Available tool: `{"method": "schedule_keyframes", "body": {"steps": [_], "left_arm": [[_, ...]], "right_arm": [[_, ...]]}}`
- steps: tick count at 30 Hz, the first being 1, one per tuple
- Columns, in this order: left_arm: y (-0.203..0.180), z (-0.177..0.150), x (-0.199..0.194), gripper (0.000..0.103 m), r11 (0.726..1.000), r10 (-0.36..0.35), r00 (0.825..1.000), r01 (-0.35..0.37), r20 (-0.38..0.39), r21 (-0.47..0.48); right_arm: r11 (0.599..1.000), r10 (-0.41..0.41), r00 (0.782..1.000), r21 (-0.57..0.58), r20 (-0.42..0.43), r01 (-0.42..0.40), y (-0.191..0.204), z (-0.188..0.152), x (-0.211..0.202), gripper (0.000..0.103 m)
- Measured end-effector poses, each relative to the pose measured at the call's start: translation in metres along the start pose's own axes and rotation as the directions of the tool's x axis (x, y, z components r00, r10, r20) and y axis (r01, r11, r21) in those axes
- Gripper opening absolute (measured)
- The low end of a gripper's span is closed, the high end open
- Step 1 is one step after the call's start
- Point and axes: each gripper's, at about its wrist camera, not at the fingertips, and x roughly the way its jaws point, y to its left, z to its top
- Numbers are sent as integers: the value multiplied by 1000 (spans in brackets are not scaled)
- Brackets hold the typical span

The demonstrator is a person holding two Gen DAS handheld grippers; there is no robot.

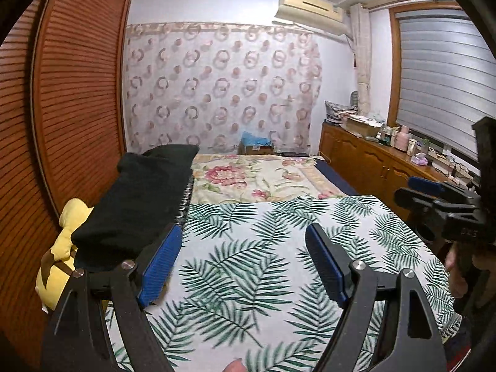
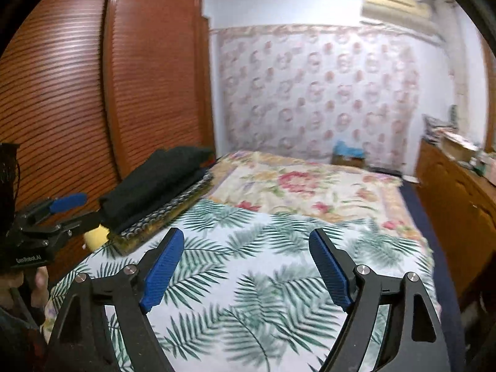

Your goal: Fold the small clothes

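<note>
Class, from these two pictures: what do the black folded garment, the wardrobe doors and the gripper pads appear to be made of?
Black folded garment: probably a soft matte knit; no shine, rounded folds.
Wardrobe doors: seemingly reddish varnished wood, with horizontal slats and slight sheen.
Left gripper pads: likely blue ribbed rubber or plastic.

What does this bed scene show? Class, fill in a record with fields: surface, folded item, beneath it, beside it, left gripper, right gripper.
surface: white palm-leaf print bedsheet
folded item: black fabric garment, at the bed's left edge
beneath it: patterned folded cloth
beside it: yellow soft toy
left gripper: open, empty
right gripper: open, empty
</note>
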Motion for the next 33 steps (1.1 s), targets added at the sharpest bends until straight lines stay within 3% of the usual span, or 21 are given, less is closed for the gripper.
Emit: {"method": "schedule_keyframes", "body": {"steps": [6,11,18,33], "left_arm": [[-24,4,-20,82,1000,-6,1000,5,28,16],[-38,4,-23,82,1000,-8,1000,8,27,12],[-45,5,-27,82,999,18,999,-20,44,27],[-43,3,-26,82,1000,10,999,-11,34,18]], "right_arm": [[996,-72,996,57,55,69,11,-9,-51,84],[991,-97,993,94,69,91,19,-22,-69,84],[987,-121,990,112,71,113,26,-32,-62,84],[984,-144,987,116,67,136,20,-38,-69,84]]}}
